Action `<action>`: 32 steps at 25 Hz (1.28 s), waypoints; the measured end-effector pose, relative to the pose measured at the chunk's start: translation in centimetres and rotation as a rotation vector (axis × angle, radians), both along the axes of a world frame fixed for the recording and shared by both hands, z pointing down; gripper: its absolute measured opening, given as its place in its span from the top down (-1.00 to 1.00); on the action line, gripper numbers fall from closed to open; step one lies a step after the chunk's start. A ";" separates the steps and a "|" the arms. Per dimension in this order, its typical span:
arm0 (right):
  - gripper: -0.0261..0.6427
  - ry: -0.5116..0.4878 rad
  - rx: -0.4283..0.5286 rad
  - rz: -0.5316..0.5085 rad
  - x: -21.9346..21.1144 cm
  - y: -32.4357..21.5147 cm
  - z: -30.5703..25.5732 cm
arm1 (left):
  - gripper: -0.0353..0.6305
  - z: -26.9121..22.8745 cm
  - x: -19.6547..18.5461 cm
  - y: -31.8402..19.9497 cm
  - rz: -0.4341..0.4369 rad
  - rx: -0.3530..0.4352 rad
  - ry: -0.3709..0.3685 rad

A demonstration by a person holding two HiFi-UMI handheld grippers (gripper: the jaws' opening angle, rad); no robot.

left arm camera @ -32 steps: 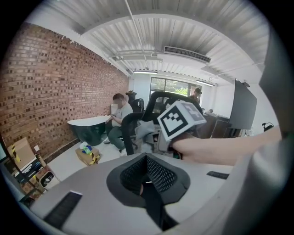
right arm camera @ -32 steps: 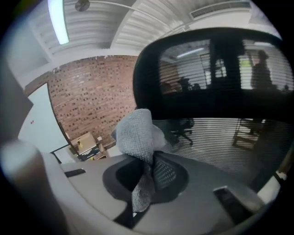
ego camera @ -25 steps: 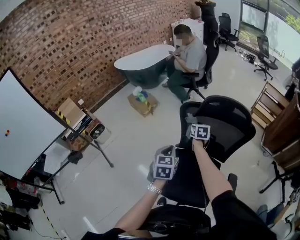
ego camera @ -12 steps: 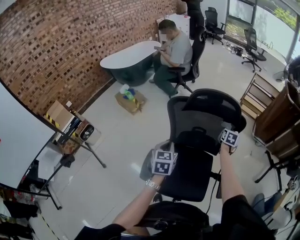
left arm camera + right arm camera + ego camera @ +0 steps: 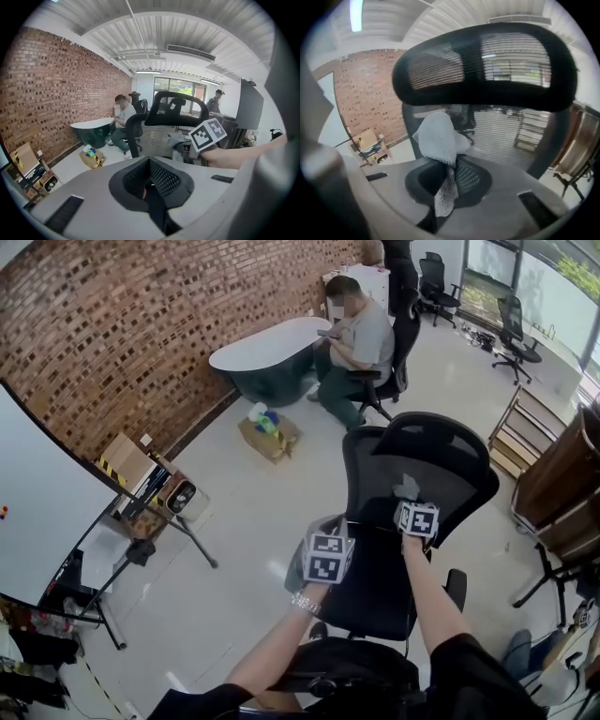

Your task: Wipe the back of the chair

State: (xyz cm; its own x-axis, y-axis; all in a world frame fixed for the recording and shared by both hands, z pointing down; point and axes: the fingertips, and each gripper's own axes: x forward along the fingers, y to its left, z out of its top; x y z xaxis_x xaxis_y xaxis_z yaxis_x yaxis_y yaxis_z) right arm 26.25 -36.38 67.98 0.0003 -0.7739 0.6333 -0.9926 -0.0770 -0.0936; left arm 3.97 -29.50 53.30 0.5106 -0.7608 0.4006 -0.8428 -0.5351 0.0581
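Note:
A black mesh office chair (image 5: pixel 427 465) stands in front of me, its back (image 5: pixel 501 136) and headrest (image 5: pixel 487 61) filling the right gripper view. My right gripper (image 5: pixel 413 512) is shut on a grey cloth (image 5: pixel 438 138), which it presses against the middle of the chair back (image 5: pixel 450 488). The cloth (image 5: pixel 406 487) bunches above the jaws and a strip hangs down between them. My left gripper (image 5: pixel 323 545) hovers to the left of the chair, apart from it, shut with nothing held. In the left gripper view the chair (image 5: pixel 176 105) and the cloth (image 5: pixel 177 140) show ahead.
A person (image 5: pixel 361 343) sits on another chair beside a dark oval table (image 5: pixel 267 357) at the back. A cardboard box (image 5: pixel 270 435) lies on the floor. A whiteboard (image 5: pixel 37 512) on a stand is at left, wooden shelving (image 5: pixel 562 484) at right.
The right gripper with the cloth swept from the left part of the chair back to its right edge, then came back to the middle. The left gripper has hardly moved.

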 end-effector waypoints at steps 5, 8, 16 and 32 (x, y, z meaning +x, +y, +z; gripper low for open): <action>0.84 -0.048 -0.012 -0.235 -12.5 -4.6 1.7 | 0.88 0.0 -1.4 0.2 -0.031 0.003 -0.008; 0.84 -0.017 -0.036 -0.282 -15.3 -6.4 2.9 | 0.88 0.0 -2.3 0.3 -0.050 0.004 -0.021; 0.84 0.031 -0.021 -0.173 -8.8 -7.1 3.7 | 0.88 0.3 -3.0 0.8 -0.057 0.007 -0.030; 0.84 0.175 -0.095 0.266 18.8 6.0 3.3 | 0.88 0.3 2.3 0.9 0.068 -0.006 -0.015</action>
State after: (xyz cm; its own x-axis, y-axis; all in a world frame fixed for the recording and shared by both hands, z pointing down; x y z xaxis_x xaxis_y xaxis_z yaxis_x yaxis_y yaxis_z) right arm 45.06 -30.41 71.30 0.3092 -0.6696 0.6753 -0.9371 -0.3355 0.0964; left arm 6.24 -28.63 53.58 0.5548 -0.7221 0.4133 -0.8053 -0.5908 0.0487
